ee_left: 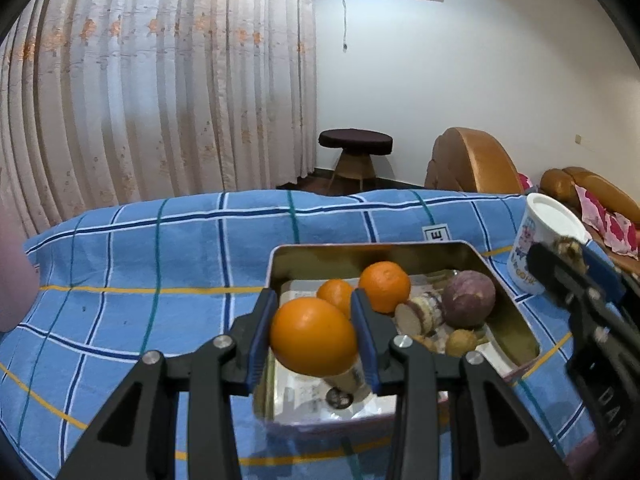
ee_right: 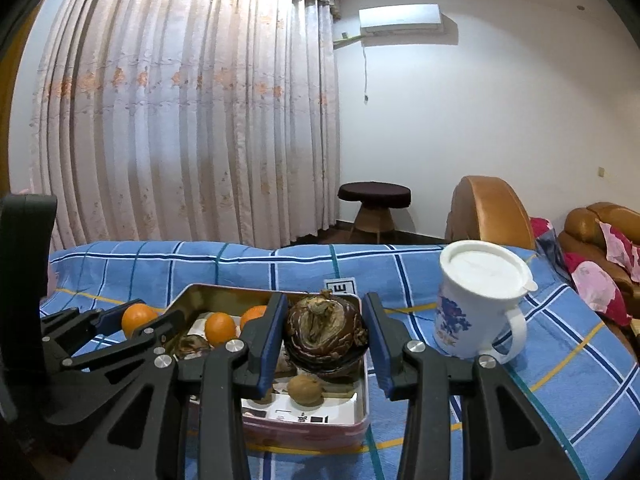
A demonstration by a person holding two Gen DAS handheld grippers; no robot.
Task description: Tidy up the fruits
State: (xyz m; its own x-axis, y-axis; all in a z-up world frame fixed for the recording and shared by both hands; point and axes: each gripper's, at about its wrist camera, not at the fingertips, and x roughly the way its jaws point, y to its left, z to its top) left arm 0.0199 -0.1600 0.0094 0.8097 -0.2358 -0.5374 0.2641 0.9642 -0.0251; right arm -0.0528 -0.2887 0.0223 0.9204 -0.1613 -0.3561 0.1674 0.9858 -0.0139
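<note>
- Orange (ee_left: 313, 335) sits clamped in the left hand-held gripper (ee_left: 314, 338), above the tin's (ee_left: 516, 316) near end.
- Right hand-held gripper (ee_right: 325, 336) grips a dark, wrinkled fruit (ee_right: 326, 330), kind unclear, over the tin.
- Two oranges (ee_left: 385, 286) lie inside; other items partly hidden.
- Mug (ee_right: 476, 300) stands beside, on checked cloth (ee_left: 160, 248).

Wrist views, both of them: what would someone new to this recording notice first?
Probably the big orange held between the left gripper fingers, above the near end of the metal tin. Next, the dark brown wrinkled fruit held in the right gripper over the same tin, with a white lidded mug to its right on the blue checked cloth.
</note>
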